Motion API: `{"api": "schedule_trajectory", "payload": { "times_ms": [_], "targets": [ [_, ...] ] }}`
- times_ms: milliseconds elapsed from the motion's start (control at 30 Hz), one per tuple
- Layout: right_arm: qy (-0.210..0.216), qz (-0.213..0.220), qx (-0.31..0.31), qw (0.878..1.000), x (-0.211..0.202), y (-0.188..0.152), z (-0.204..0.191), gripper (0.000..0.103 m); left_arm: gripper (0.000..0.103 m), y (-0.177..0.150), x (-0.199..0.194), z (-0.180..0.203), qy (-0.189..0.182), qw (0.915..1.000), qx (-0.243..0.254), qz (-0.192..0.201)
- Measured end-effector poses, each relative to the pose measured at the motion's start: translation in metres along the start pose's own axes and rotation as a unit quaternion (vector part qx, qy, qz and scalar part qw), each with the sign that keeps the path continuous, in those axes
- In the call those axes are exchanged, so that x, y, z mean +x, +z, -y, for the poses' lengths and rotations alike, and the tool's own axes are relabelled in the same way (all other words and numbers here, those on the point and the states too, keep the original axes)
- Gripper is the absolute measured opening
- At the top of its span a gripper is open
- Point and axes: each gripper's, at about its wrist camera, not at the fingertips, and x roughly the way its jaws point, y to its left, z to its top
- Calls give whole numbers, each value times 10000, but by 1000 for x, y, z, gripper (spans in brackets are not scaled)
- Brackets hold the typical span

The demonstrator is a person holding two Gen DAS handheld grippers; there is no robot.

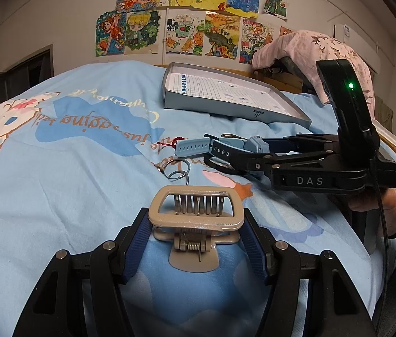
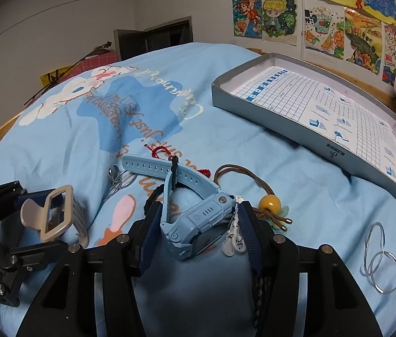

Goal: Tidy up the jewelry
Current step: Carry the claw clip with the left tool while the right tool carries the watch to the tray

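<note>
My left gripper (image 1: 196, 224) is shut on a beige hair claw clip (image 1: 196, 210), held over the blue bedsheet; it also shows in the right wrist view (image 2: 54, 219). My right gripper (image 2: 198, 221) is shut on a light blue watch (image 2: 195, 219), also seen in the left wrist view (image 1: 198, 146). A grey shallow box (image 2: 324, 143) lined with grid paper lies at the back right, empty. A red cord bracelet (image 2: 160, 151), a brown cord with a yellow bead (image 2: 269, 203), silver rings (image 2: 380, 258) and a white clip (image 2: 234, 238) lie on the sheet.
The blue printed bedsheet (image 1: 71, 168) covers the bed. More silver rings (image 1: 176, 172) lie ahead of the left gripper. A pink cloth (image 1: 324, 47) hangs over something at the back right. Drawings (image 1: 192, 14) hang on the wall.
</note>
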Motion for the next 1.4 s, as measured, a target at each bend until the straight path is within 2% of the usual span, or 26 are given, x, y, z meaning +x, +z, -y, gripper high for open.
{"api": "schedule_trajectory", "payload": {
  "times_ms": [133, 200, 400, 567, 733, 867, 1033, 1133, 1300, 1400],
  "targets": [
    [-9, 19, -34, 10000, 0, 1, -1, 50, 60, 0, -1, 1, -7, 10000, -11, 37],
    [-29, 125, -49, 9999, -5, -1, -3, 45, 60, 0, -2, 1, -12, 10000, -23, 68],
    [31, 279, 44, 9996, -19, -8, -4, 45, 60, 2, -9, -1, -15, 9997, -70, 213],
    [130, 417, 438, 9981, -35, -14, 2, 44, 60, 9, -17, -2, -101, 9992, -101, 360],
    [220, 581, 801, 9949, -44, -15, 12, 44, 60, 22, -11, -3, -207, 9991, -265, 271],
    [184, 611, 984, 9931, -45, -15, 18, 44, 60, 36, -4, 1, -209, 9993, -187, 233],
    [-9, 876, 1271, 9880, -56, -13, 32, 44, 60, 68, 12, 12, -301, 9990, -70, 334],
    [-265, 1140, 1503, 9817, -66, -11, 49, 44, 60, 92, 30, 16, -385, 9985, -153, 363],
    [-776, 1581, 1933, 9652, -72, 2, 93, 44, 60, 132, 69, 23, -409, 9980, -210, 436],
    [-1058, 1693, 2043, 9583, -62, 15, 125, 44, 60, 156, 99, 28, -347, 9982, -181, 454]
  ]
}}
